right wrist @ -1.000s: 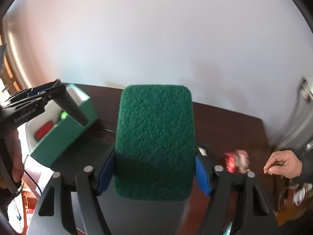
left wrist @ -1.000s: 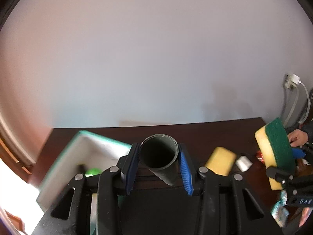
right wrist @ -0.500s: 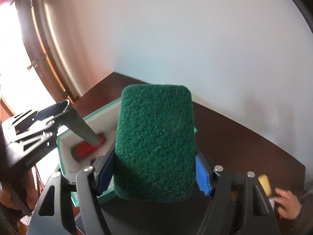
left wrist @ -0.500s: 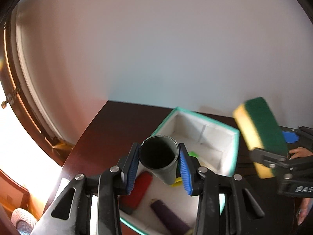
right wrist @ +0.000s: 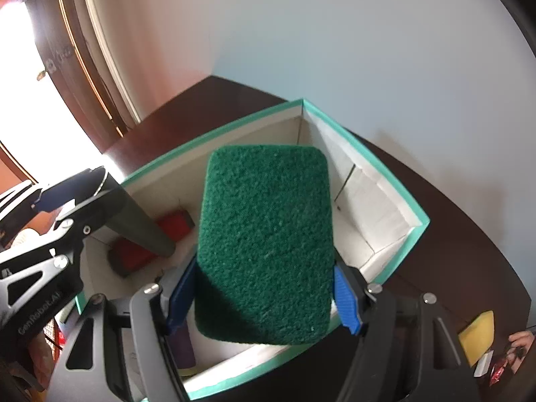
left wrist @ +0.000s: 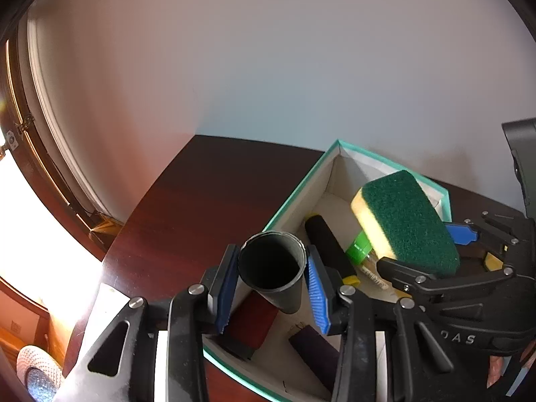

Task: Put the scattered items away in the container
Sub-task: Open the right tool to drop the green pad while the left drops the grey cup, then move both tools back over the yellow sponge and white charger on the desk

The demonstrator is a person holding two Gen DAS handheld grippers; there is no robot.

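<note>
The left gripper point(left wrist: 273, 288) is clamped on a dark grey tube point(left wrist: 271, 269), open end toward the camera, hanging over the near left part of the teal-rimmed box point(left wrist: 294, 197); inside lie a red block point(left wrist: 251, 321), a black cylinder point(left wrist: 330, 248), a green-capped item point(left wrist: 360, 251) and a dark purple roll point(left wrist: 315, 345), so much is already tidied. To its right the right gripper point(left wrist: 465, 254) carries the green-and-yellow sponge point(left wrist: 405, 221) above the box. In the right wrist view that gripper point(right wrist: 264, 298) squeezes the sponge point(right wrist: 264, 241) by its sides over the box point(right wrist: 385, 181); a yellow sponge point(right wrist: 477, 340) and small items remain on the dark table point(right wrist: 469, 234) at far right, beside a person's hand point(right wrist: 519, 341). A second ago both grippers were short of the box; now both are above it, neither item released.
</note>
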